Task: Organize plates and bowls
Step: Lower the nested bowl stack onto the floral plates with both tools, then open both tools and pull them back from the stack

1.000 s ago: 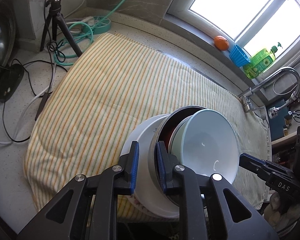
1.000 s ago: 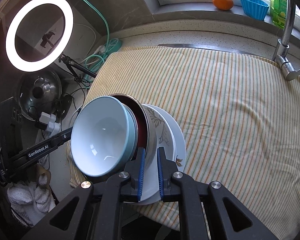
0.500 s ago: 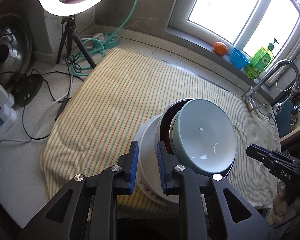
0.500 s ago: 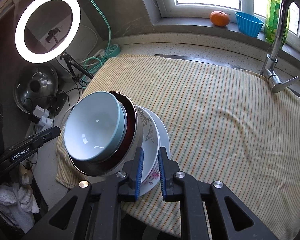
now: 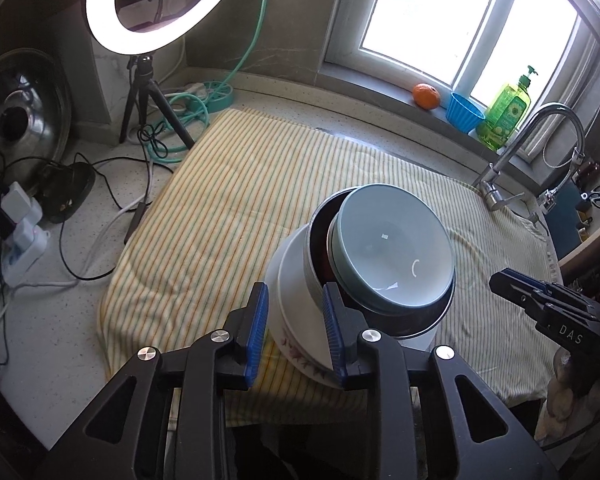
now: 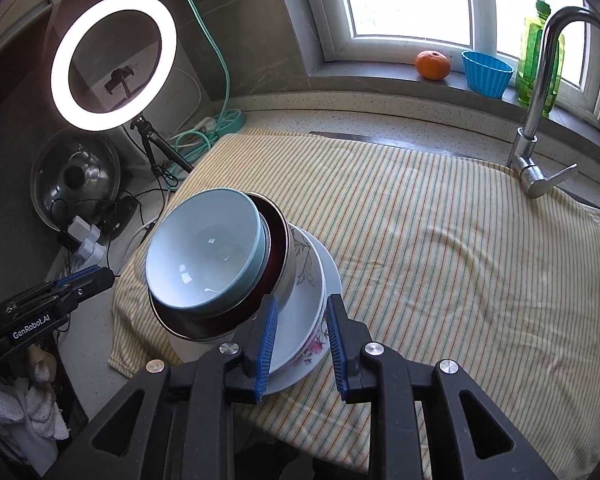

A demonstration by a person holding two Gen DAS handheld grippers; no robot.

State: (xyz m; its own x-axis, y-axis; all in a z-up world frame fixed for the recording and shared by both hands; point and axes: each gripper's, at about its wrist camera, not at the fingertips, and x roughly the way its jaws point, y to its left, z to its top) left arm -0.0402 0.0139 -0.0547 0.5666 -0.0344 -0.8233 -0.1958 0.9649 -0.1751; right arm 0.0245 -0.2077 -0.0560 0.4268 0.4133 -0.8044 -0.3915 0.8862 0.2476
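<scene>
A stack of dishes is held up over the striped cloth (image 5: 236, 200): a pale blue bowl (image 5: 392, 248) nested in a steel bowl (image 5: 412, 320) with a dark red inside, on white flowered plates (image 5: 296, 308). My left gripper (image 5: 296, 332) is shut on the plates' rim from one side. My right gripper (image 6: 300, 340) is shut on the plates' (image 6: 304, 320) opposite rim. The blue bowl (image 6: 204, 256) and steel bowl (image 6: 204, 320) tilt toward the left in the right wrist view. The stack is tilted.
A ring light on a tripod (image 5: 156, 0), cables and a power strip (image 5: 20, 236) lie left of the cloth. A pot lid (image 6: 76, 176) leans at the wall. A faucet (image 6: 536, 128) stands at the right. An orange (image 6: 432, 65), blue cup (image 6: 486, 74) and soap bottle (image 5: 504, 112) sit on the windowsill.
Both grippers have pulled back and up with the stack; the cloth and counter look farther away and more of the room shows. The grip on the plates' rim is unchanged.
</scene>
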